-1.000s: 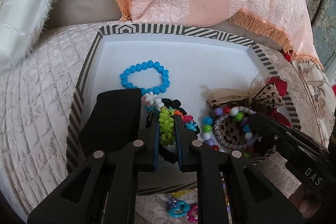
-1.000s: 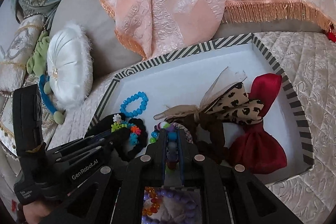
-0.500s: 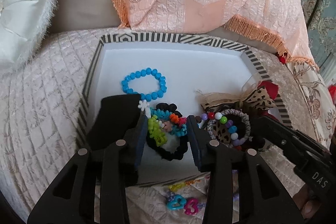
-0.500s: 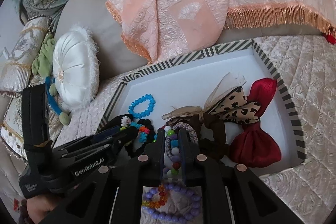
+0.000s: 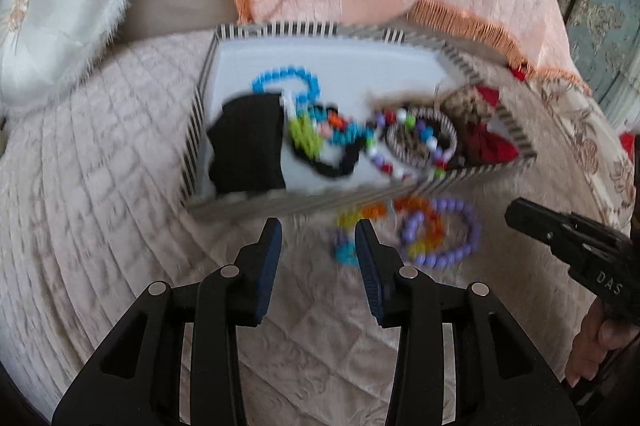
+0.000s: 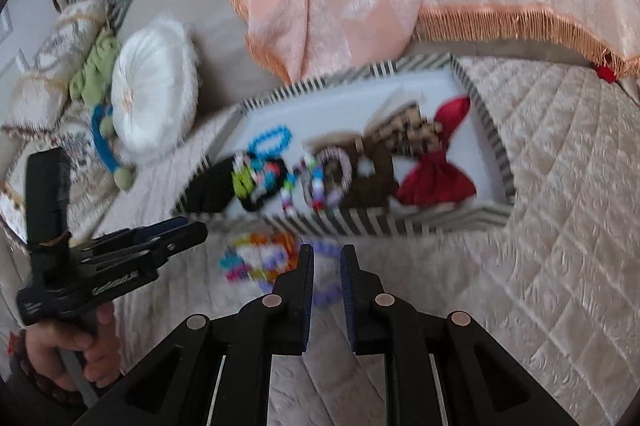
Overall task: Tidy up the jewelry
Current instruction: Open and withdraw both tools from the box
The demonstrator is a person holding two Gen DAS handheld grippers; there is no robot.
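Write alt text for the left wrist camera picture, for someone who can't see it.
An open, empty two-finger left gripper hovers over a quilted bedspread, short of a striped tray holding bracelets, a black pouch and bows. Loose beaded bracelets lie on the quilt outside the tray's near wall; the right gripper enters from the right. The image is motion-blurred.

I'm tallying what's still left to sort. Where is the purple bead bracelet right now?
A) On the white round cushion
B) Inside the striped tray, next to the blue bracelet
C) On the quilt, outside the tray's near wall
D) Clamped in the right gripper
C: the purple bead bracelet lies on the quilt in front of the striped tray, with both the left gripper and the right gripper open and empty.
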